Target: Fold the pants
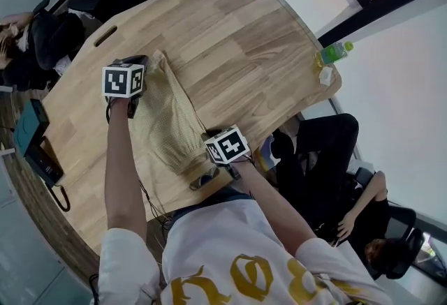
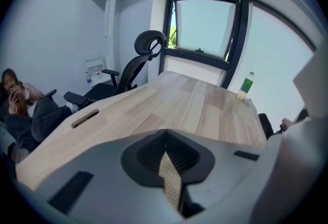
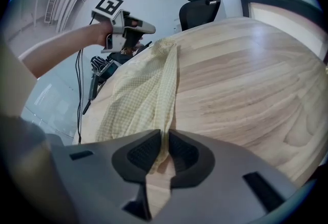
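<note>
Pale yellow checked pants (image 1: 171, 118) lie stretched out along the wooden table (image 1: 244, 38), running from the near edge toward the far left. My left gripper (image 1: 142, 61) holds their far end; in the left gripper view it (image 2: 166, 159) is shut on a strip of the fabric (image 2: 171, 184). At the near table edge my right gripper (image 1: 201, 165) holds the other end. In the right gripper view its jaws (image 3: 163, 148) stand close together, with the pants (image 3: 148, 95) pinched between the pads and running away to the left gripper (image 3: 138, 28).
A green bottle (image 1: 334, 52) and crumpled paper stand at the table's far right corner. A cable slot (image 1: 106, 35) is cut near the left edge. Black office chairs (image 2: 138, 59) and seated people (image 1: 28, 38) ring the table. A desk phone (image 1: 38, 150) sits left.
</note>
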A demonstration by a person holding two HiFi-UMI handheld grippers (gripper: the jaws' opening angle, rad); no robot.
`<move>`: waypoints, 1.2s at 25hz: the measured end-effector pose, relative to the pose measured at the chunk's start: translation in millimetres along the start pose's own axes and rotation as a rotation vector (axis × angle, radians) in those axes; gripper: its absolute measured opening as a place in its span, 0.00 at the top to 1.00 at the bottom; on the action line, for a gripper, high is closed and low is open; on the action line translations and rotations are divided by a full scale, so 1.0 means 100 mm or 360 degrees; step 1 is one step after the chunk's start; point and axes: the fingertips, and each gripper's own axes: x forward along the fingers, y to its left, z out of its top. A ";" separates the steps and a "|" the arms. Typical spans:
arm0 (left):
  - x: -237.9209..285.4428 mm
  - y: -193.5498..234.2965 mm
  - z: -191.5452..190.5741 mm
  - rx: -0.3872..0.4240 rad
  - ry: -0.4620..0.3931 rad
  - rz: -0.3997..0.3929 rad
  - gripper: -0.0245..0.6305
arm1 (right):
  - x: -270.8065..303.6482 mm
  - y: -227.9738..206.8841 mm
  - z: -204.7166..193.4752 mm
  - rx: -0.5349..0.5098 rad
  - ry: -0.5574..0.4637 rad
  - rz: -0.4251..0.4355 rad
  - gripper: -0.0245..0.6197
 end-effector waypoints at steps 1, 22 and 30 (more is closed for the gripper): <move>-0.09 -0.03 -0.06 -0.0040 -0.0023 -0.0010 0.95 | -0.04 -0.02 0.02 0.0003 -0.0020 -0.0015 0.88; -1.77 -0.63 -1.24 -0.0459 -0.0283 0.0006 0.95 | -0.74 0.47 0.19 0.0017 -0.0496 -0.0178 0.87; -1.94 -0.83 -1.49 -0.0486 -0.0265 0.0029 0.95 | -0.87 0.66 0.11 -0.0034 -0.0506 -0.0184 0.87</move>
